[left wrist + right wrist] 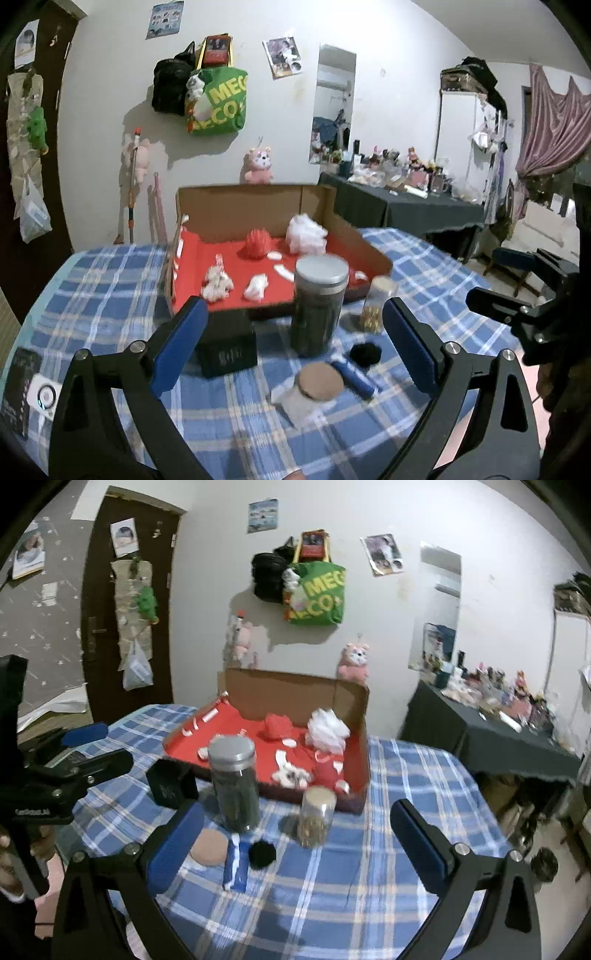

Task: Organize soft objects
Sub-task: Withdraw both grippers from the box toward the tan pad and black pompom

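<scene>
Nearest the lens in the left wrist view, the left gripper (295, 347) is seen with its blue-padded jaws spread wide and nothing caught between them. Same deal in the right wrist view: the right gripper (295, 845) is held wide apart too, totally empty. Each gripper can also be spotted from the other's camera, off at the edge of the frame.

Just past the fingers, on the blue plaid tablecloth (110, 295), a bunch of stuff is laid out: a cork-topped jar (314, 387), a blue tube (354, 376) lying right beside it, and a small black fuzzy ball (365, 353) close by. A tall dark jar with a silver lid (319, 302) is stood upright behind those, with a smaller jar of golden bits (376, 302) to its right and a black box (227, 347) to its left.

The soft things are mostly found in the cardboard box with the red lining (195, 258), at the far side of the table: a red pompom (255, 243), a white fluffy puff (306, 234) near the back corner, and a couple of small white plush pieces (218, 282) toward the front. A pink plush toy (259, 166) is perched behind the box against the wall. Things are a bit blurry, so finer details can't be made out.
</scene>
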